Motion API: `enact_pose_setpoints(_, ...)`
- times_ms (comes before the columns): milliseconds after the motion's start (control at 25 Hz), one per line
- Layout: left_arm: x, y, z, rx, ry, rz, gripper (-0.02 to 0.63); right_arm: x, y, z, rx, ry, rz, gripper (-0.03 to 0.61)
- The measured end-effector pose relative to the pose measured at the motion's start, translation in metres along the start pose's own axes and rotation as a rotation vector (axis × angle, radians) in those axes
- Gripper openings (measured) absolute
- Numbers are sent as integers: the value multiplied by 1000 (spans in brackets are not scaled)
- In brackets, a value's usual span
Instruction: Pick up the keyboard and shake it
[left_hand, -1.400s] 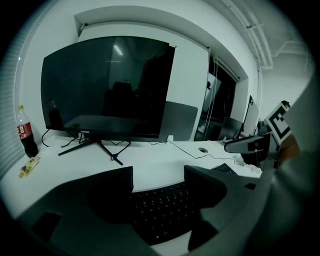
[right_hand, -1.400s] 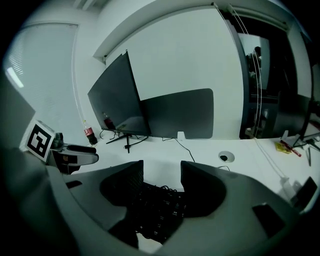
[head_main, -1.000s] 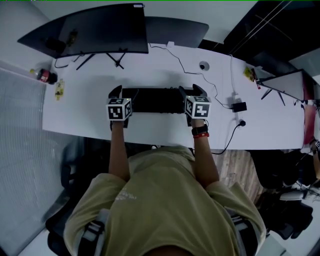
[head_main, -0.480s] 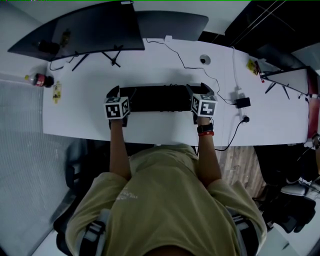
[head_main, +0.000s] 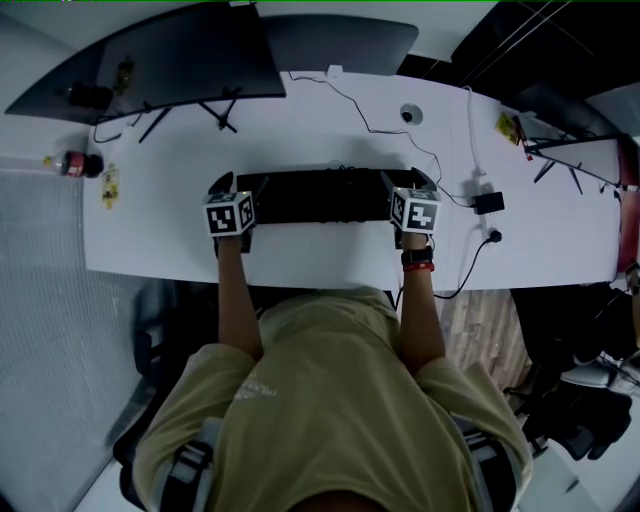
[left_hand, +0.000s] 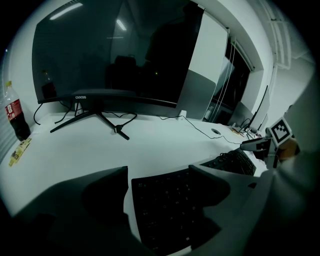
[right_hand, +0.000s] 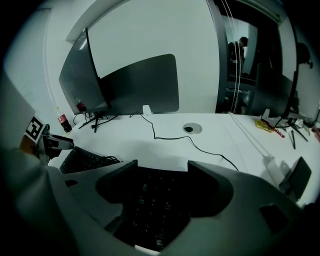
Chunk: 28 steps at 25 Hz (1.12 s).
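One keyboard within two opening tools (left tool, right tool)

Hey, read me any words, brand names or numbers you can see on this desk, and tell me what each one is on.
"coocaa", as best it reads: small logo on the lower edge of the monitor.
Bottle label: too blurred to read.
Keyboard key letters: too dark to read.
Yellow packet: print too small to read.
Marker cubes: black-and-white patterns, no words.
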<state>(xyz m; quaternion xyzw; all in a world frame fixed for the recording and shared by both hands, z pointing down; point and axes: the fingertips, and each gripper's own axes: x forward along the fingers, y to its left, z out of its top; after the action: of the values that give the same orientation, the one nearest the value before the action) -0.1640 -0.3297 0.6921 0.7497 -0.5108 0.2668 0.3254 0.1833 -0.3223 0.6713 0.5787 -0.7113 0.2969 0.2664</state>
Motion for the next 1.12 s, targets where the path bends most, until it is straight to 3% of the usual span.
enact_pose_setpoints(480,5,9,-7,-9,69,-37,376,6,-19,-6,40,59,3,334)
enact_pose_setpoints(680,9,15,-9,-24,88,-63,374,14,-25,-7,98,54,59,364)
enact_pose_setpoints(1120,22,9,-23,-71,209,-173,367,22,-15,-18,107,137,142,363)
